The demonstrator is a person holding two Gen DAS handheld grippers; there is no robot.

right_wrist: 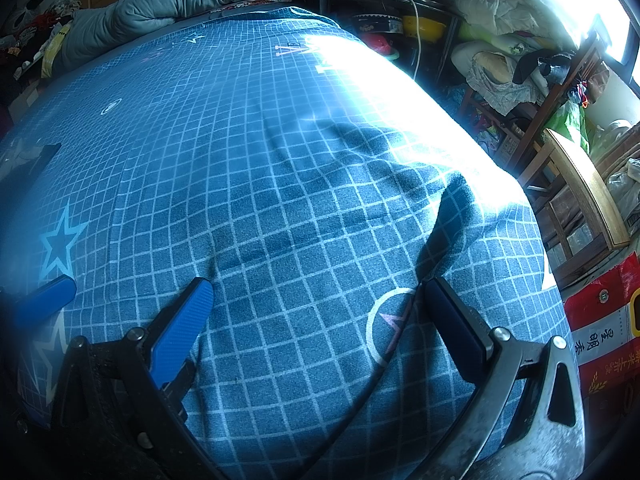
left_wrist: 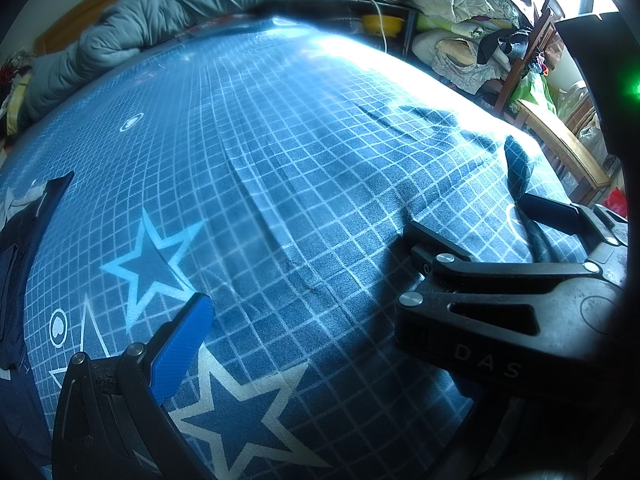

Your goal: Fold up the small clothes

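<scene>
Navy cloth, the only small garment (left_wrist: 16,264) in view, lies flat on the bed at the 9 o'clock edge of the left wrist view, with a pale patch near its top. It shows again as a dark strip at 9 o'clock in the right wrist view. Both tools hang over bare blue checked bedsheet (left_wrist: 304,168), well apart from it. The right claw (right_wrist: 320,328) is spread wide with nothing but sheet between its blue pads. Of the left claw (left_wrist: 320,336), only the blue pad at 7 o'clock shows. The other finger is hidden behind the right tool's black body, but that pad stands as far out as a wide-open one, so I judge the left claw wide and empty too. Nothing is gripped, so this reads as a step between grasps, either reaching for the garment or just clear of it. I cannot tell whether the garment is already folded. If it is not, the next move calls for swinging both claws toward 9 o'clock and pinching two corners or an edge without catching the sheet beneath. As for writing, raised letters "DAS" (left_wrist: 488,360) show on the black body at 4 o'clock. White printed letters (right_wrist: 296,48) on the sheet near 12 o'clock are washed out by sun glare. A red sack (right_wrist: 600,332) at 4 o'clock carries Chinese characters too small to read surely.
</scene>
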